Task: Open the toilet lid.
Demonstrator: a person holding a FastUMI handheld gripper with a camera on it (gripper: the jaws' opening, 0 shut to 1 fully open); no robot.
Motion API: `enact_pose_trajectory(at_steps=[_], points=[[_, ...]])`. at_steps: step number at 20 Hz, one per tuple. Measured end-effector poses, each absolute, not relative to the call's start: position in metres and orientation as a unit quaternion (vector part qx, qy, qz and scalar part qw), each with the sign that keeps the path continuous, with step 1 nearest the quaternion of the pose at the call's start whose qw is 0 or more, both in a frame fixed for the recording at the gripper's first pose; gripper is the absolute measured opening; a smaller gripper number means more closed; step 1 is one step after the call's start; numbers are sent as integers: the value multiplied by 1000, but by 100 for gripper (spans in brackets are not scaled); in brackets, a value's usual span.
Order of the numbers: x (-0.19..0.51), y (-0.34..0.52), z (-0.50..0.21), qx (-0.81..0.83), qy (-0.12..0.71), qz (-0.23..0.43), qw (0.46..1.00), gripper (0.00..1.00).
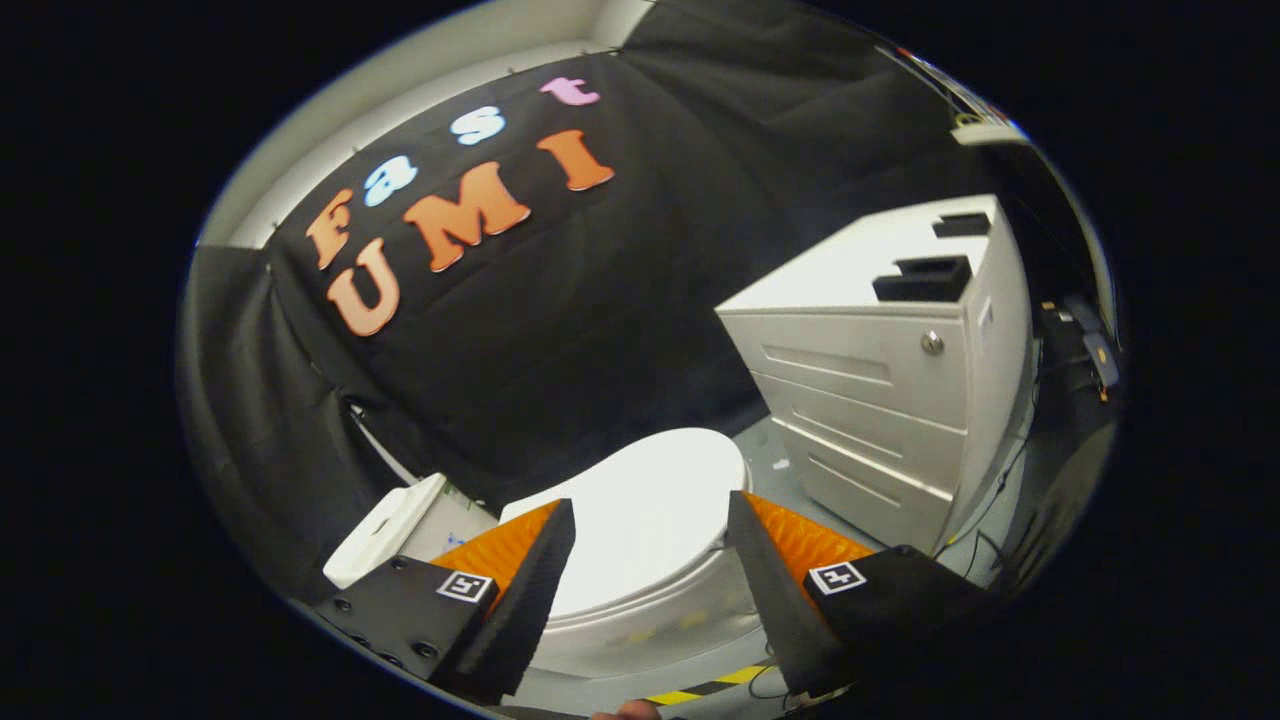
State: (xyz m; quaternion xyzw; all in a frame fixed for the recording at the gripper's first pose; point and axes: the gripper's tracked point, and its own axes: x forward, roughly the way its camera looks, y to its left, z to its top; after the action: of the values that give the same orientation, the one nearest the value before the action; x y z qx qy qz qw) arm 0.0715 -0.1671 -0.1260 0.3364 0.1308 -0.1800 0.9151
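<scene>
**Approach: lid still down, gripper empty above it**

Gripper (pixel 650 560) fingers spread wide, nothing between the pads, hovering above the toilet, not touching. Smooth white oval plastic toilet lid (pixel 650 515) lies flat and closed on the white ceramic bowl (pixel 650 630), seen in the gap between the fingers and just beyond them. White rectangular tank (pixel 385 540) sits beyond the left finger, against the black cloth booth wall (pixel 560 330). White three-drawer metal cabinet (pixel 890 400) stands to the right of the toilet, apart from it. Yellow-black striped tape (pixel 715 688) on the grey floor below the bowl.

Handling guess: lid is rigid, light, hinged at the tank end; glossy so pads may slip. Best hold is the free rim opposite the tank: slip one finger under the overhang, or pinch the edge, then swing it up towards the tank. Rim gap is hard to make out through the fisheye, possibly very thin. Lift not begun
</scene>
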Motion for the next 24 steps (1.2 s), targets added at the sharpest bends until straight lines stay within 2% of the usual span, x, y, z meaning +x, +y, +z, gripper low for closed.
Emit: enact_pose_trajectory(at_steps=[3,8,16,20,24], points=[[71,-204,-171,386,148,-226,882,99],[81,-229,-236,472,156,-261,828,99],[112,-236,-297,545,160,-244,786,97],[126,-231,-309,547,169,-223,789,86],[137,-232,-308,566,147,-218,781,70]])
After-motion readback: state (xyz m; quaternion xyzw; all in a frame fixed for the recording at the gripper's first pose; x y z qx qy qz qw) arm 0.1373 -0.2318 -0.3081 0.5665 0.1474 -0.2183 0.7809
